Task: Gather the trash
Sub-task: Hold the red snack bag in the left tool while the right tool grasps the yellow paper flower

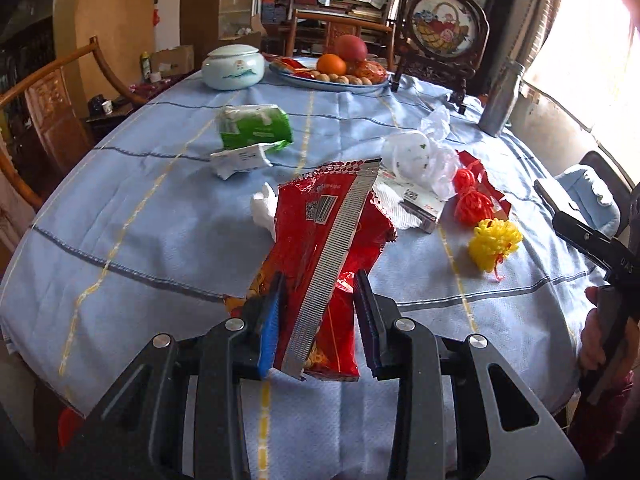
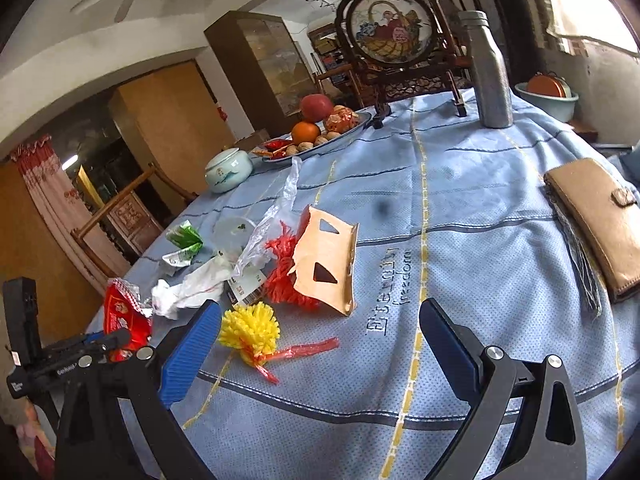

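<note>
Left gripper (image 1: pixel 320 312) clamped on 1 red snack wrapper (image 1: pixel 328 240), judged light, crinkly, slippery, best held mid-body; right gripper (image 2: pixel 320 340) jaws apart, empty.

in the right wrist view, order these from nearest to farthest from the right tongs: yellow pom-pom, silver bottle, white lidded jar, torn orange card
1. yellow pom-pom, just ahead of the right tongs, beside the left finger.
2. torn orange card, a little further up the cloth, standing tilted.
3. white lidded jar, far left, near the fruit plate.
4. silver bottle, far edge, right of centre.
</note>
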